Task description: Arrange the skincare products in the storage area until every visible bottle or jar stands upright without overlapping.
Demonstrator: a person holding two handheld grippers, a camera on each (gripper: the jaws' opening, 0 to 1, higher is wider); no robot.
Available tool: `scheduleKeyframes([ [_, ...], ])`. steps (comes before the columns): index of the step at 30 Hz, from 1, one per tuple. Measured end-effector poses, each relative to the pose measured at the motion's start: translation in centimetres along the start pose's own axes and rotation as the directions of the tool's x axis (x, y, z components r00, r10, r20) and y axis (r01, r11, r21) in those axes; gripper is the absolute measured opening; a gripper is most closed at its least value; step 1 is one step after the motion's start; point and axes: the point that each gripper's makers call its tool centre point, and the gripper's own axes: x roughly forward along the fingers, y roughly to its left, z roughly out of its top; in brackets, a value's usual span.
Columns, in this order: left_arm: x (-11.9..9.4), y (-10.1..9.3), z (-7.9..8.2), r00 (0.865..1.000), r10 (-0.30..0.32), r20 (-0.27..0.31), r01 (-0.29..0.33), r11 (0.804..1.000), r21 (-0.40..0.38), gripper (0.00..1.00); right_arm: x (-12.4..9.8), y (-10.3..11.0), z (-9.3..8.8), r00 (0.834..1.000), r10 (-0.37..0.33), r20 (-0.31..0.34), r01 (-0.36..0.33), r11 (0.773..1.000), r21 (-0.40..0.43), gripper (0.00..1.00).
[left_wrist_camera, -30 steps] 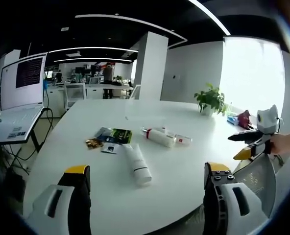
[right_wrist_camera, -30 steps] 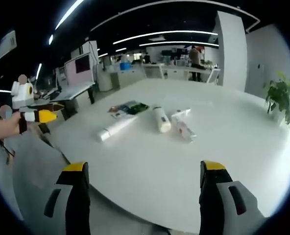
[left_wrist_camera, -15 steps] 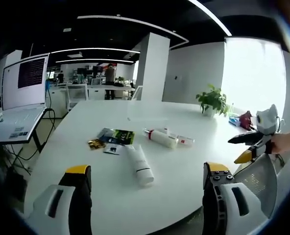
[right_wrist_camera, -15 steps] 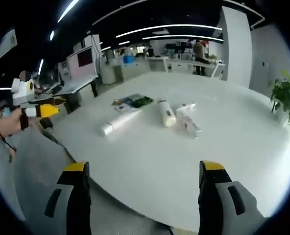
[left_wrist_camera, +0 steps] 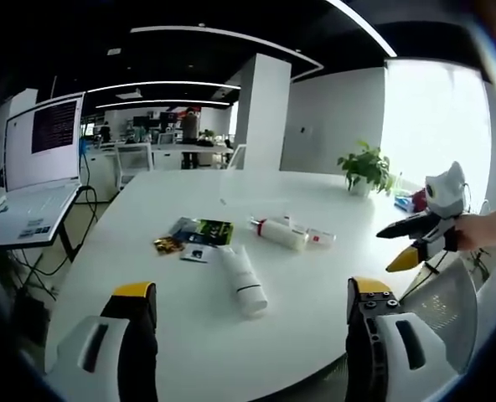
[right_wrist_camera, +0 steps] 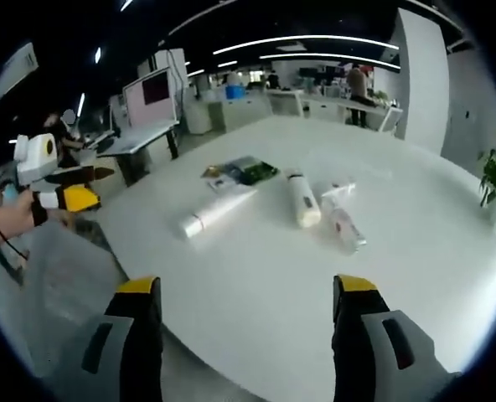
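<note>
A long white tube (left_wrist_camera: 242,280) lies on its side on the round white table (left_wrist_camera: 147,209). Past it lie a white bottle with a red band (left_wrist_camera: 277,234) and a smaller bottle (left_wrist_camera: 315,237), both flat. My left gripper (left_wrist_camera: 252,291) is open over the near table edge, holding nothing. In the right gripper view the tube (right_wrist_camera: 217,213), the white bottle (right_wrist_camera: 302,198), a pink-labelled small bottle (right_wrist_camera: 344,228) and a short white tube (right_wrist_camera: 336,189) all lie down. My right gripper (right_wrist_camera: 246,286) is open and short of them. Each gripper (left_wrist_camera: 407,243) (right_wrist_camera: 72,188) shows in the other's view, held by a hand.
Flat sachets (left_wrist_camera: 199,232) and a gold packet (left_wrist_camera: 165,245) lie left of the bottles. A laptop (left_wrist_camera: 34,167) stands on a side table at the left. A potted plant (left_wrist_camera: 367,170) sits at the table's far side. A mesh chair (left_wrist_camera: 436,310) is near the right edge.
Both cameras have edged closer to the table, the right one more. The right gripper has shifted slightly up and left in the left gripper view. The products have not moved.
</note>
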Motion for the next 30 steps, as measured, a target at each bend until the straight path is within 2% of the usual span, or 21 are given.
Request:
scheduleKeyframes([
  [7,0.0,0.3,-0.1,1.0,0.009,-0.003,-0.009,1.0,-0.009,0.86,1.4,0.3,1.1,1.0,0.028,-0.012,-0.029,0.999,-0.034,0.83],
  [11,0.0,0.4,-0.1,1.0,0.012,-0.005,-0.012,1.0,-0.016,0.86,2.6,-0.8,1.3,0.999,0.035,-0.028,-0.036,0.998,-0.042,0.82],
  [13,-0.1,0.5,-0.2,1.0,0.016,-0.006,-0.017,1.0,-0.018,0.86,3.0,-0.3,1.4,0.998,0.04,-0.043,-0.042,0.998,-0.048,0.81],
  [15,-0.1,0.5,-0.2,1.0,0.019,-0.005,-0.019,1.0,-0.022,0.86,3.4,-0.9,1.6,0.997,0.038,-0.06,-0.042,0.997,-0.071,0.79],
  [30,0.1,0.6,-0.6,0.999,0.019,-0.032,-0.021,0.999,-0.05,0.85,6.3,-4.0,5.0,0.997,0.03,-0.065,-0.035,0.995,-0.089,0.74],
])
